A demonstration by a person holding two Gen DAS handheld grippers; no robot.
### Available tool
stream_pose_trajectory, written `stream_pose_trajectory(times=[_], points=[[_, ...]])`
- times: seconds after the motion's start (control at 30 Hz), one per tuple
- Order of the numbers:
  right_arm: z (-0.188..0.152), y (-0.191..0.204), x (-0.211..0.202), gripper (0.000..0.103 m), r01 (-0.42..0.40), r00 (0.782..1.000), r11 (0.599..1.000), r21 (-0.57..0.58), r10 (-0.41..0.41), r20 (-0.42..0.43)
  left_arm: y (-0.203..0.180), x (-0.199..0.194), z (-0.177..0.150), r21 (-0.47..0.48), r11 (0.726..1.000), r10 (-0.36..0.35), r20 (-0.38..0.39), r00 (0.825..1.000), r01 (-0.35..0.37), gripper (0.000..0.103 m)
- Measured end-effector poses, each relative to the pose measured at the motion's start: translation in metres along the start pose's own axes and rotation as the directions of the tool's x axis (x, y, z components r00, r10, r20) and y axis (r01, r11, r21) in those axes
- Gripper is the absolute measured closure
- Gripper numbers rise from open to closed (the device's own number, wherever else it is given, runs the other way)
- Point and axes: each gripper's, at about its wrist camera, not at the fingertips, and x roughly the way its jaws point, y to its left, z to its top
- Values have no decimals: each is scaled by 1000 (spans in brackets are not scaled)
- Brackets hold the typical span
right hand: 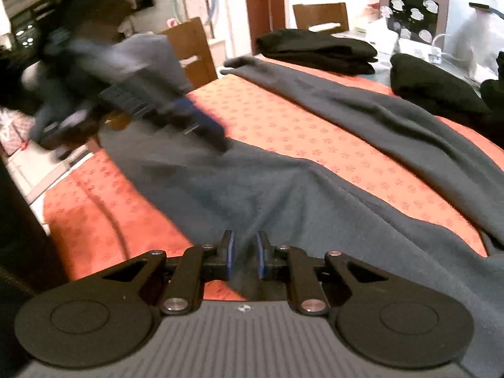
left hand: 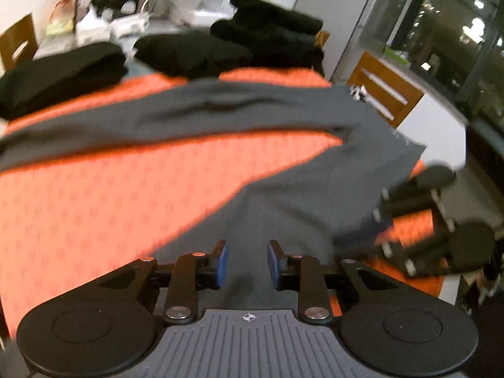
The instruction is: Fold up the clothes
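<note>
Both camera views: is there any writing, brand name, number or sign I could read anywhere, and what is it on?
No readable text in either view.
Hand-held gripper bodies: a small crosshair mark only, no letters.
Grey garment: a pale patch at its edge, too blurred to read.
Orange tablecloth: a repeating motif, not writing.
Dark board with white shapes: too small to read.

Left gripper black linkage arms, silver pivot screws, blue pads, ribbed grey body, crosshair mark at 6 o'clock, right gripper alike
</note>
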Motion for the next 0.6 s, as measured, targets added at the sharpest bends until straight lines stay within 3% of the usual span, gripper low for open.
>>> stream_pose_trajectory(times=[0.1, 0.17, 0.3, 0.37, 0.43, 0.6], points=[[-1, 0, 10, 86, 21, 1000, 1000, 11, -20, -20, 4, 1, -17, -34, 997, 65, -20, 998, -65, 82], [-7, 1, 14, 85, 34, 998, 999, 7, -34, -46, 10, 0, -25, -54, 990, 129, -18, 992, -129, 93], [-21, 3, -1, 82, 17, 996, 1000, 2, -17, -84, 20, -11, -30, -99, 974, 201, -30, 979, -203, 97], [-23, 0, -11, 83, 16, 994, 1000, 17, -14, -112, 20, -17, -29, -109, 976, 187, -27, 982, -189, 96], [-24, -9, -24, 83, 49, 995, 997, 55, -44, -88, 17, -22, -26, -111, 980, 165, -15, 986, -166, 93], [-17, -48, -31, 79, 220, 976, 964, 148, -217, -33, -2, -5, -1, -77, 991, 112, 21, 993, -110, 86]])
